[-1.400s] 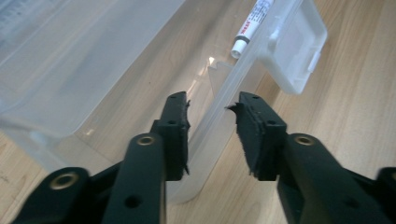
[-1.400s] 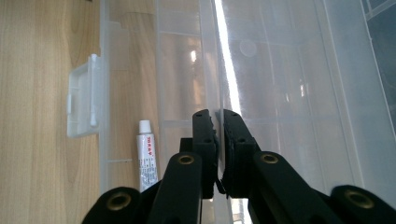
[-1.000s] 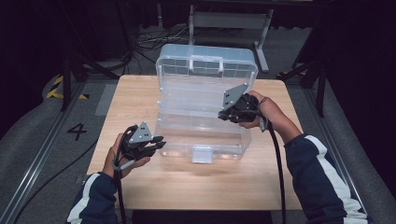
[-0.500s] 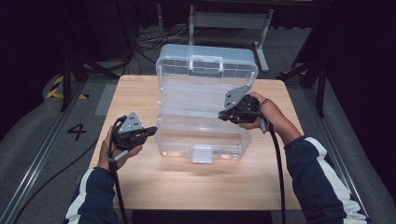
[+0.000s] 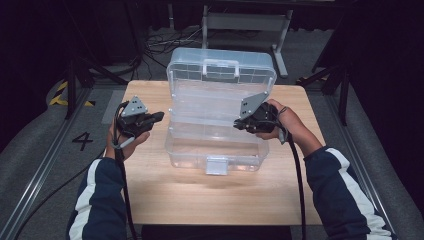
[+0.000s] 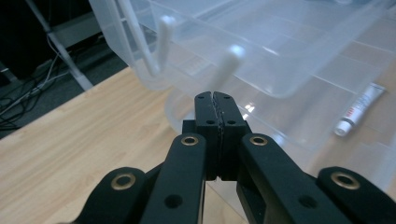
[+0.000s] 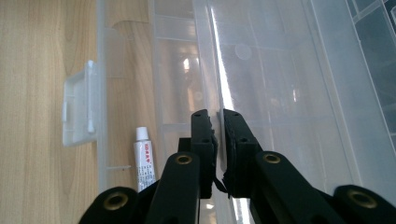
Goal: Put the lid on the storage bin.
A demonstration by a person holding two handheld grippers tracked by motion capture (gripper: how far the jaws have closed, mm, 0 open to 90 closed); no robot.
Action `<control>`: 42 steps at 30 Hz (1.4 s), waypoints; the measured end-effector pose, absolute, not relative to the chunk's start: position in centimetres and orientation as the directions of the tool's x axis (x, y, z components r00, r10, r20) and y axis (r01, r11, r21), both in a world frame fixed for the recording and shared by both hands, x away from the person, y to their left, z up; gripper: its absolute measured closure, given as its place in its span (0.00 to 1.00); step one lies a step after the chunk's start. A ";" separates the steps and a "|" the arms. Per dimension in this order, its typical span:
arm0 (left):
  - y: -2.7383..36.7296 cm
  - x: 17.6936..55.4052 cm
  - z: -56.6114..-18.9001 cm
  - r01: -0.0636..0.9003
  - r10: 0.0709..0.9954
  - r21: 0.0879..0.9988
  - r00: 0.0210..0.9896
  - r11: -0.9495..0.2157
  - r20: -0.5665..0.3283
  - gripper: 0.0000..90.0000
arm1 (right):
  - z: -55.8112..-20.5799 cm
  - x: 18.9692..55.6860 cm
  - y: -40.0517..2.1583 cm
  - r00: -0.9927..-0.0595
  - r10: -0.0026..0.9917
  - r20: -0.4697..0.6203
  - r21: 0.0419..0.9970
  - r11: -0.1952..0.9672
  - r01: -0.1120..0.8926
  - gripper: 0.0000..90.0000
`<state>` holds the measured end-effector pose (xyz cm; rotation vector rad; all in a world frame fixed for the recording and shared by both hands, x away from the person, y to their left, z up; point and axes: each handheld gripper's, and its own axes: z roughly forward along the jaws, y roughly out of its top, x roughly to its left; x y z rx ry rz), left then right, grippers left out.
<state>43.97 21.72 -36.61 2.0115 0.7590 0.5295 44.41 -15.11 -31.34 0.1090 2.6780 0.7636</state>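
Dark surroundings frame a wooden table (image 5: pixel 150 185) bearing a clear plastic case (image 5: pixel 215 150) at centre, lid (image 5: pixel 222 75) raised. Right gripper (image 7: pixel 215 119) is clamped on a thin inner tray edge (image 7: pixel 219 74). Left gripper (image 6: pixel 215 100) is clenched on nothing, just beside the case. A small tube (image 7: pixel 144 161) lies inside.

Risk: that narrow pinch may slip, dropping the tray. Transparent layers make compartments hard to separate.

A dark "4" (image 5: pixel 82 141) is marked on the grey floor (image 5: pixel 35 150) left of the bench. The small white tube (image 7: pixel 144 161) inside the clear box (image 5: pixel 220 65) carries red print, too small and blurred to read.
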 end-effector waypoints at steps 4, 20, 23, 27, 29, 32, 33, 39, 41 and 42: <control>21.4 45.4 -36.0 0.300 0.691 0.861 0.719 -0.410 0.079 1.00 | -31.4 44.3 -15.2 -0.933 0.172 -0.316 0.524 0.852 -0.020 0.94; 19.0 48.4 -33.8 0.277 0.695 0.878 0.714 -0.390 0.084 1.00 | -31.6 43.9 -15.2 -0.925 0.175 -0.337 0.517 0.856 -0.026 0.93; 18.5 48.9 -33.4 0.277 0.696 0.876 0.712 -0.396 0.090 1.00 | -31.6 43.9 -15.3 -0.927 0.179 -0.329 0.527 0.850 -0.022 0.93; 18.0 49.5 -32.8 0.268 0.699 0.877 0.708 -0.399 0.102 1.00 | -31.7 43.7 -15.4 -0.927 0.181 -0.329 0.528 0.849 -0.022 0.93; 18.0 49.6 -32.7 0.267 0.702 0.878 0.704 -0.398 0.104 1.00 | -31.7 43.7 -15.4 -0.926 0.182 -0.331 0.529 0.848 -0.022 0.92; 17.9 49.8 -32.4 0.262 0.706 0.882 0.701 -0.391 0.104 1.00 | -31.8 43.6 -15.4 -0.926 0.181 -0.333 0.528 0.849 -0.024 0.92; 17.9 49.9 -32.4 0.267 0.706 0.884 0.702 -0.383 0.093 1.00 | -31.8 43.5 -15.4 -0.925 0.180 -0.334 0.526 0.850 -0.025 0.92; 18.0 50.0 -32.3 0.264 0.710 0.886 0.697 -0.380 0.097 1.00 | -32.0 43.3 -15.4 -0.927 0.174 -0.333 0.524 0.852 -0.028 0.92; 18.2 50.0 -32.3 0.267 0.718 0.886 0.689 -0.380 0.100 1.00 | -32.1 43.2 -15.3 -0.927 0.173 -0.333 0.523 0.852 -0.029 0.92; 18.2 50.0 -32.3 0.265 0.718 0.886 0.689 -0.381 0.102 1.00 | -32.1 43.2 -15.3 -0.927 0.170 -0.334 0.521 0.853 -0.032 0.92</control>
